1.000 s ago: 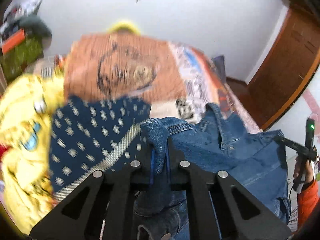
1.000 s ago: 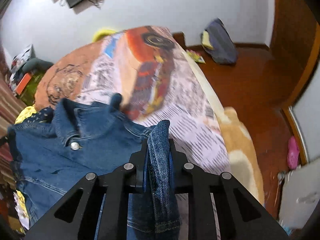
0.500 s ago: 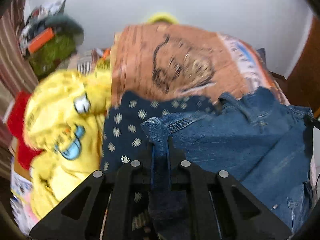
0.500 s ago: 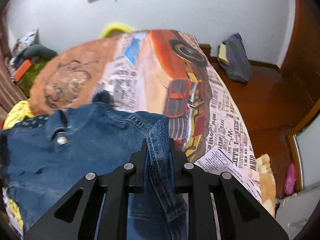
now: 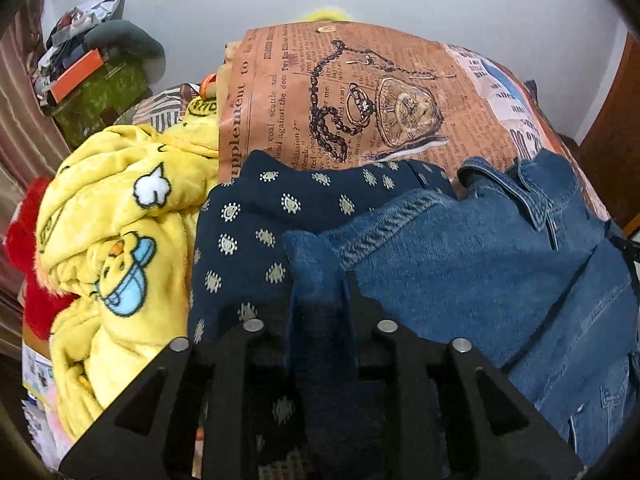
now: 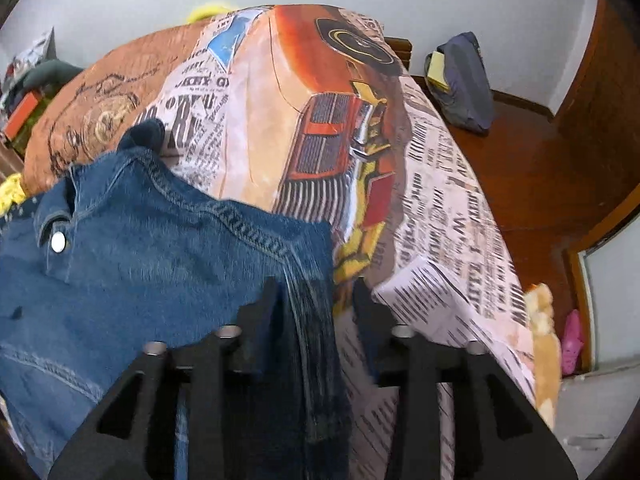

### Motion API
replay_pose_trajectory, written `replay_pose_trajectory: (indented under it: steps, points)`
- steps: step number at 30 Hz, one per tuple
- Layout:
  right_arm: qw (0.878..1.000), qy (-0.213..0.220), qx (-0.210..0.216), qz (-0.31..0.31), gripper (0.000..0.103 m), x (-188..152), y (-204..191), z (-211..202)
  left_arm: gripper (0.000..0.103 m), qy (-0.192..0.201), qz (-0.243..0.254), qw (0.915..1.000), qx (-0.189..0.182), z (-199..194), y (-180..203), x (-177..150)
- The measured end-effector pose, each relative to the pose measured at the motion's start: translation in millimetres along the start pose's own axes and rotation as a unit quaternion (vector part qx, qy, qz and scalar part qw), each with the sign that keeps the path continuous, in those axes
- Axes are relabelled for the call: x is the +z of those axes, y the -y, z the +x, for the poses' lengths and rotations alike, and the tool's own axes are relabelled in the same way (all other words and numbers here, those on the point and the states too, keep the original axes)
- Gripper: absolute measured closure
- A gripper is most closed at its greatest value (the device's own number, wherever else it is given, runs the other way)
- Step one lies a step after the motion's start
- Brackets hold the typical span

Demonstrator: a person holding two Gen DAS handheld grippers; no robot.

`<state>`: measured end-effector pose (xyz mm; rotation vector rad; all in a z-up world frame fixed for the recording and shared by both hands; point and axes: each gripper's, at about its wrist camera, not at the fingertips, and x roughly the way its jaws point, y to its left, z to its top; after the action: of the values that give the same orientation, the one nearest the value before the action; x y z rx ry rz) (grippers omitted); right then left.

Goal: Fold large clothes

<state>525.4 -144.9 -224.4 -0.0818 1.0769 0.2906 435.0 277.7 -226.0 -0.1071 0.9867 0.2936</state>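
I've laid the jacket on the bed, over the dotted cloth, to fold it flat. Both jaws have just been opening: left gripper slightly, right gripper wider, denim lying slack between them.

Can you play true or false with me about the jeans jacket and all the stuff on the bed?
1. The denim jacket lies on the bed. True.
2. The blanket left of the dotted navy cloth is green. False: it is yellow.
3. The bedsheet shows an orange car. True.
4. The right gripper is clamped tight on the jacket. False: its jaws stand apart, just opened, denim loose between.
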Motion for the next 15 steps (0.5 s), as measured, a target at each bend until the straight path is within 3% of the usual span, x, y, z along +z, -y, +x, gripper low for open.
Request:
replay_pose_trajectory:
  steps: [3, 5, 15]
  points:
    - [1.0, 0.009, -0.012, -0.016, 0.055, -9, -4, -23, 0.055, 0.003, 0.02, 0.9997, 0.013, -13, 7, -7]
    - [1.0, 0.009, -0.015, -0.024, 0.039, -15, -6, -37, 0.039, 0.012, 0.034, 0.999, 0.025, -26, 13, -13]
    - [0.994, 0.075, -0.017, -0.079, 0.022, -69, -26, -139, 0.019, 0.044, 0.048, 0.9978, -0.011, -115, 20, -59]
